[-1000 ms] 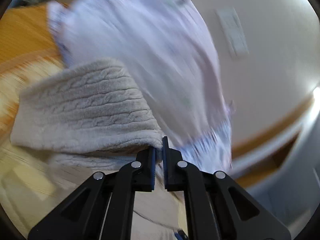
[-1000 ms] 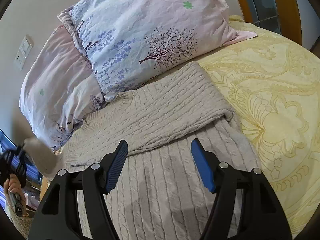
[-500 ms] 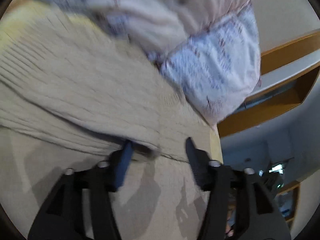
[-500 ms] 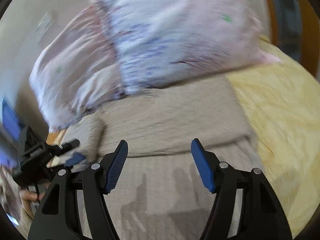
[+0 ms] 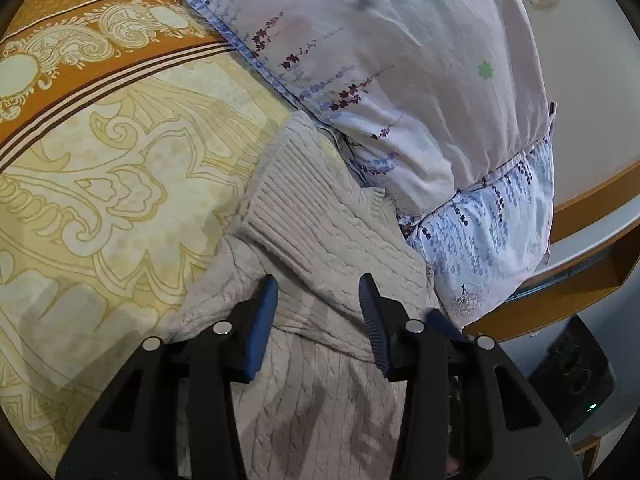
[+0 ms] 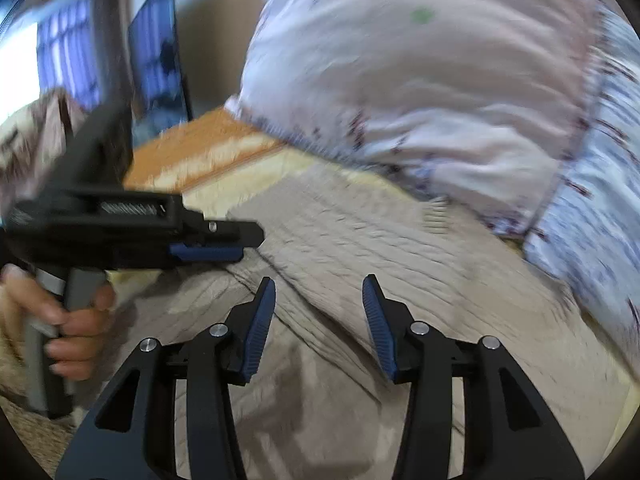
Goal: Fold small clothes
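Both your left gripper (image 5: pixel 318 304) and right gripper (image 6: pixel 318 306) are closing empty over the sweater (image 5: pixel 332 240), so a shallow pinch could drag its folded sleeve (image 5: pixel 296 196) loose.

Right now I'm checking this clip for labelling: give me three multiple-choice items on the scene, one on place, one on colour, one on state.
1. Where does the sweater lie?
A. on the bedspread, against the pillows
B. on the floor
C. on a chair

2. What colour is the sweater?
A. navy
B. beige
C. red

3. What do the left gripper pads press on?
A. a pillow
B. a sleeve
C. nothing

Answers: 1 A, its ribbed edge meets the pillows; 2 B, the cable knit is pale beige; 3 C, the closing jaws stand apart above the knit.
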`<act>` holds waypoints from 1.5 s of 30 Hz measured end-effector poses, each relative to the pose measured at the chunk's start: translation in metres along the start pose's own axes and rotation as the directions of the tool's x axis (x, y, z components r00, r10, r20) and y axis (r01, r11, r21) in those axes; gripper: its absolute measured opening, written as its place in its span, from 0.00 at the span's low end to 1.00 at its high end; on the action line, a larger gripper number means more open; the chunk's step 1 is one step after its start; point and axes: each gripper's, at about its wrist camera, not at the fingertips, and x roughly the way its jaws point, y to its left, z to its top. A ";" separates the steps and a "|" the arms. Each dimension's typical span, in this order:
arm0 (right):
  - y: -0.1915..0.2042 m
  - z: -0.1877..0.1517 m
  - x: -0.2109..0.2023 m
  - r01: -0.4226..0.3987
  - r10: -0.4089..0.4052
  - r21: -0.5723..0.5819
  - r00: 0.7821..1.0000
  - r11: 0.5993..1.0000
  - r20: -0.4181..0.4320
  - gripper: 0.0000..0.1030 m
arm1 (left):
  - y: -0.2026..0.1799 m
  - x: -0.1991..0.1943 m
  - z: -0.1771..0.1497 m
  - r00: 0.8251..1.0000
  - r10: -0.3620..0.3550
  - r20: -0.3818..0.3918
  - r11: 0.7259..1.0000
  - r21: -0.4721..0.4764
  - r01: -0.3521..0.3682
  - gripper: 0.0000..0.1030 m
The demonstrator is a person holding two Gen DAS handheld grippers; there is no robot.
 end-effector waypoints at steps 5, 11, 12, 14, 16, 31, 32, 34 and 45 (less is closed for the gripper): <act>0.022 0.003 0.037 0.074 -0.081 -0.122 0.995 0.990 -0.058 0.45 | 0.004 0.000 0.003 1.000 -0.006 0.013 1.000 -0.023 0.007 0.41; 0.007 0.002 0.035 0.091 -0.092 -0.026 0.996 0.995 -0.013 0.10 | 0.005 0.000 0.003 1.000 0.002 0.022 1.000 -0.020 -0.001 0.41; 0.002 0.002 0.032 0.086 -0.086 0.006 0.996 0.996 0.000 0.10 | 0.004 0.000 0.003 1.000 0.003 0.023 1.000 -0.020 -0.002 0.41; -0.023 0.001 0.011 0.104 -0.113 0.133 0.992 0.986 0.063 0.09 | 0.005 0.000 0.003 1.000 0.003 0.022 1.000 -0.018 -0.002 0.41; -0.054 -0.009 -0.019 0.120 -0.167 0.308 0.977 0.944 0.132 0.09 | 0.004 0.000 0.003 1.000 0.006 0.024 1.000 -0.015 -0.006 0.41; -0.200 -0.192 -0.137 0.042 -0.272 0.944 0.961 0.326 0.052 0.45 | 0.003 0.000 0.003 1.000 0.000 0.018 1.000 0.001 0.000 0.41; -0.205 -0.193 -0.138 0.033 -0.268 0.950 0.962 0.312 0.055 0.45 | 0.003 0.000 0.003 1.000 0.000 0.018 1.000 0.001 0.000 0.41; -0.212 -0.198 -0.136 0.038 -0.251 0.957 0.967 0.288 0.037 0.45 | 0.003 0.000 0.003 1.000 0.000 0.019 1.000 0.002 0.000 0.41; -0.210 -0.196 -0.115 0.039 -0.180 0.949 0.984 0.314 0.019 0.26 | 0.003 0.000 0.003 1.000 -0.004 0.018 1.000 0.001 0.004 0.44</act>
